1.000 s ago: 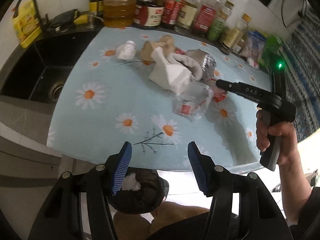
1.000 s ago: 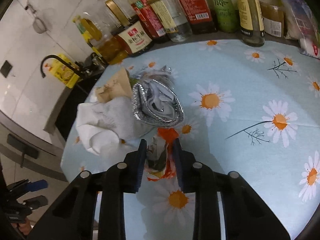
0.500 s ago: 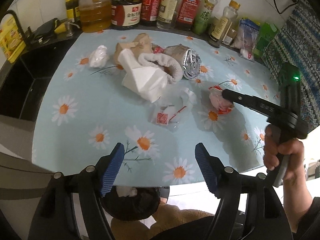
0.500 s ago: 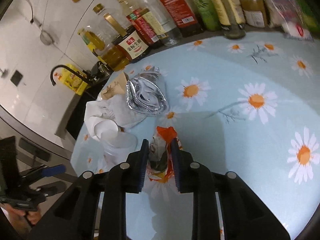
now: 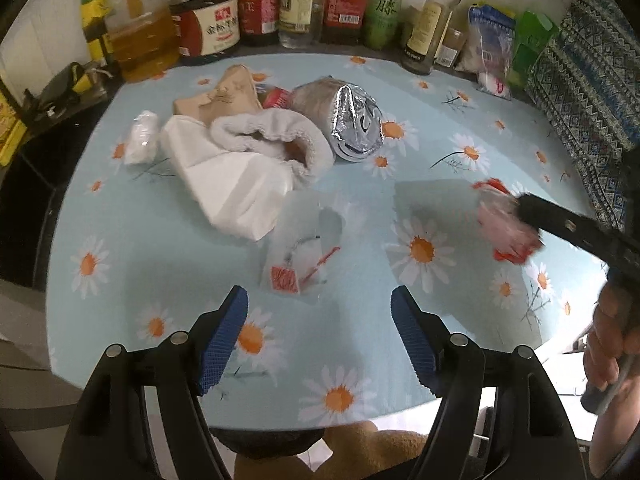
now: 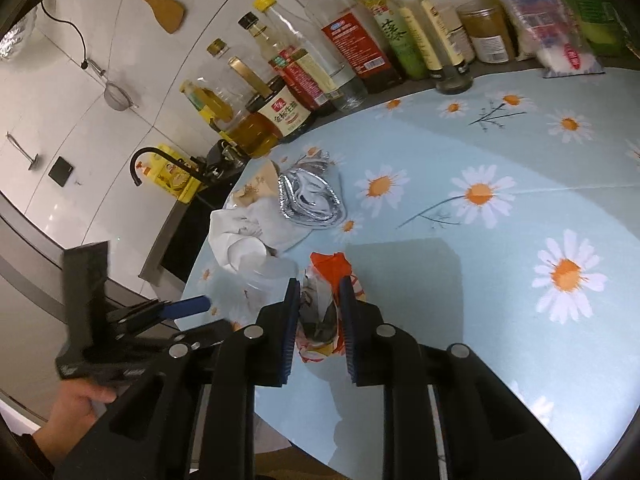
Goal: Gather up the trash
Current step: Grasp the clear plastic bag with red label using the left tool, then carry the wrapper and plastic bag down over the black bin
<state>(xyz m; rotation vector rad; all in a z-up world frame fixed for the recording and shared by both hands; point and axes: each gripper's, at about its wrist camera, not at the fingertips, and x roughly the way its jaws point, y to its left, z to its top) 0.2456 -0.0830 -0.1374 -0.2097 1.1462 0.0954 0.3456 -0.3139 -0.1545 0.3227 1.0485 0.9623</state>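
Right tool (image 6: 319, 312) clamped on crumpled orange wrapper (image 6: 326, 276); left tool (image 5: 320, 332) apart, empty, above clear bag (image 5: 304, 248)

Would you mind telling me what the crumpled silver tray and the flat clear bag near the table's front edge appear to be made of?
The crumpled silver tray looks like thin aluminium foil: mirror-bright, with sharp creases and a dented rim. The flat clear bag seems to be soft plastic film: the daisy-print tablecloth shows through it, and it bears a small red printed patch. Both are judged by look alone.
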